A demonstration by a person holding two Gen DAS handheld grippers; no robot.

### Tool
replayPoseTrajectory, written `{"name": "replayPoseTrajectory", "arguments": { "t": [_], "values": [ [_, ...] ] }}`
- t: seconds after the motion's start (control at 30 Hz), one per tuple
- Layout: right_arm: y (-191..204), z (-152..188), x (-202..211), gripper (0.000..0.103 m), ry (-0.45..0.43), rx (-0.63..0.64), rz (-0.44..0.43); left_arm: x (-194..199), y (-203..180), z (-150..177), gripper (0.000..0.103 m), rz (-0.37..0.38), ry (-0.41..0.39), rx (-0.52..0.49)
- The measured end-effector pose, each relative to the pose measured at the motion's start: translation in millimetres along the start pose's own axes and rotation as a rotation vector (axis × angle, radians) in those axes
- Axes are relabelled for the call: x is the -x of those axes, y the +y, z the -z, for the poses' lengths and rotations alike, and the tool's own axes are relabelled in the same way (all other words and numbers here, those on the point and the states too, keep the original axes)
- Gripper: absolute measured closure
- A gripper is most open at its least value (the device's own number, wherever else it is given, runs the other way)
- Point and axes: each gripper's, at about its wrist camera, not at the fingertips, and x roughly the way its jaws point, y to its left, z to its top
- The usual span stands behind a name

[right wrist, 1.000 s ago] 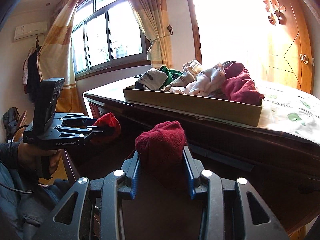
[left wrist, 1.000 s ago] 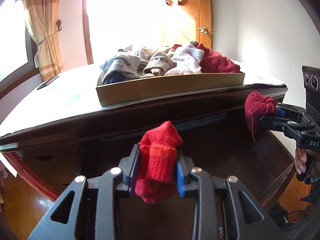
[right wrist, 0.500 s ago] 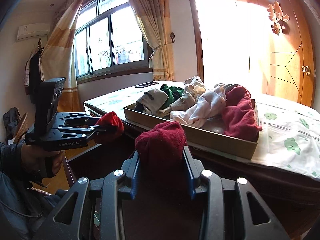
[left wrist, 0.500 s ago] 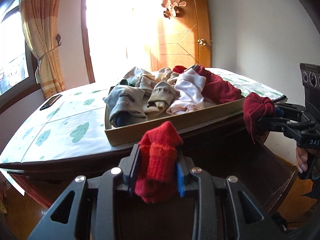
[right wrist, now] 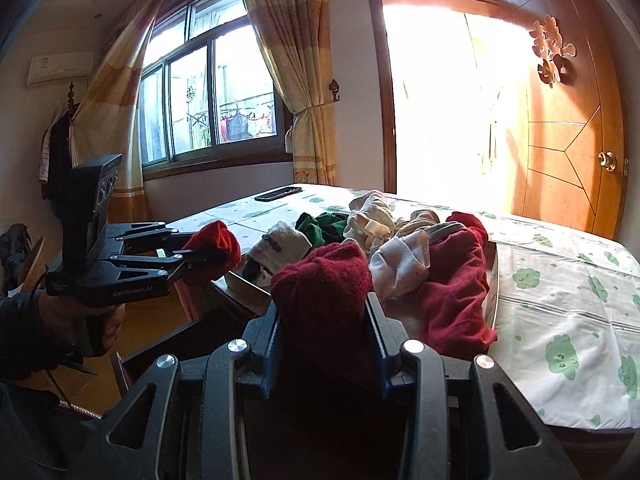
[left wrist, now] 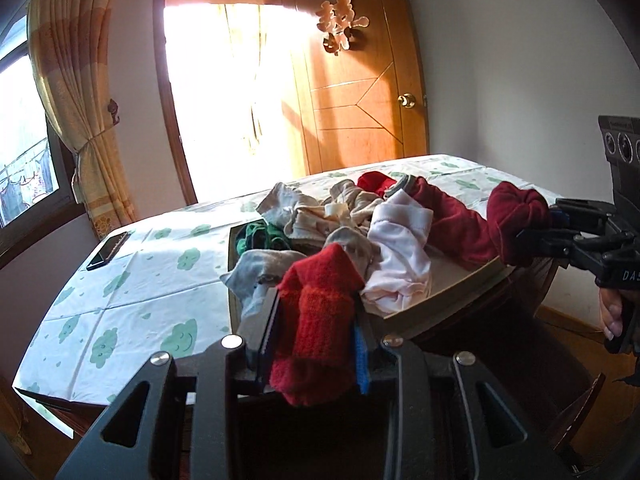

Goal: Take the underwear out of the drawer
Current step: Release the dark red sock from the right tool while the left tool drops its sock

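Left hand-held gripper [left wrist: 314, 336]: clamped on a bright red knit garment [left wrist: 316, 320] – held up in front of the tray
Right hand-held gripper [right wrist: 324, 332]: clamped on a dark red garment [right wrist: 324, 280]
Tray [left wrist: 448, 284]: cardboard, heaped with mixed underwear and socks [left wrist: 396, 248] – sits on the cloud-print tabletop [left wrist: 132, 280]
Phone [left wrist: 107, 251]: near the tabletop's far-left edge

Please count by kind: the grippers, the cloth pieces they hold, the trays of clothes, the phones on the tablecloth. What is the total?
Grippers: 2, left gripper and right gripper
Held cloths: 2, bright red cloth and dark red cloth
Tray: 1
Phone: 1
Total: 6
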Motion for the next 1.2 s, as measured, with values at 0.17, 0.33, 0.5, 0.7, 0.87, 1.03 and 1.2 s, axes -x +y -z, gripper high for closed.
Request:
{"name": "replayPoseTrajectory", "arguments": {
  "t": [0.17,0.33,0.5,0.7,0.87,1.03,1.2],
  "values": [
    [-9,-12,-10,0.063,0.013,-0.006,0.020,-11,0,-15,0.073,0.009,0.004,-0.014],
    [-17,-19,-18,0.063,0.018,-0.024,0.032,-24,0,-26,0.073,0.016,0.022,-0.022],
    [-26,-25,-26,0.063,0.028,-0.049,0.043,-42,3,-35,0.073,0.029,0.051,-0.009],
    [-39,-33,-47,0.063,0.061,-0.095,0.055,-70,3,-45,0.073,0.050,0.103,0.015],
    [-48,-36,-66,0.063,0.095,-0.126,0.054,-90,2,-53,0.073,0.048,0.134,0.020],
    [-45,-43,-83,0.063,0.117,-0.115,0.051,-107,4,-56,0.073,0.033,0.169,0.021],
    [-39,-48,-104,0.063,0.159,-0.098,0.063,-120,4,-51,0.073,0.033,0.206,0.022]
  ]
}}
